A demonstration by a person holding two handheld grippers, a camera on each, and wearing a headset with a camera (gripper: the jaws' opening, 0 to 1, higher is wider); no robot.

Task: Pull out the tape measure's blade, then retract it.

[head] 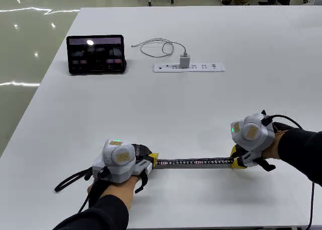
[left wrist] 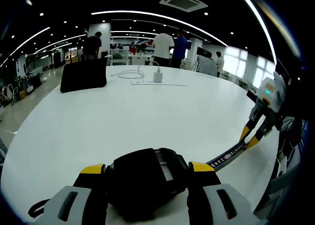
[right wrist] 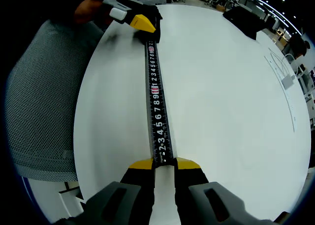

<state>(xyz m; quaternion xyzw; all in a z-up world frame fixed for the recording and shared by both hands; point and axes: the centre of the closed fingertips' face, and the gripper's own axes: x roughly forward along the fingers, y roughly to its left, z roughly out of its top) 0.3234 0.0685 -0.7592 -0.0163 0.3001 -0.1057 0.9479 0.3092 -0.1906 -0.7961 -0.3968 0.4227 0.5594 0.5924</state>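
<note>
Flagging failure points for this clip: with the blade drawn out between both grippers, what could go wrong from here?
1. The right gripper pinches the blade only at its end. A slip would likely let it whip back toward the case.
2. The left gripper holds the rounded case between its jaws, so a hard pull along the blade might twist it loose.

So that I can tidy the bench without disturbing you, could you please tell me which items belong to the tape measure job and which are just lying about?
In use: tape measure case, blade, left hand-held gripper clamping the case, right hand-held gripper pinching the blade's end.

Lying about: tablet, power strip, plugged-in charger.
</note>
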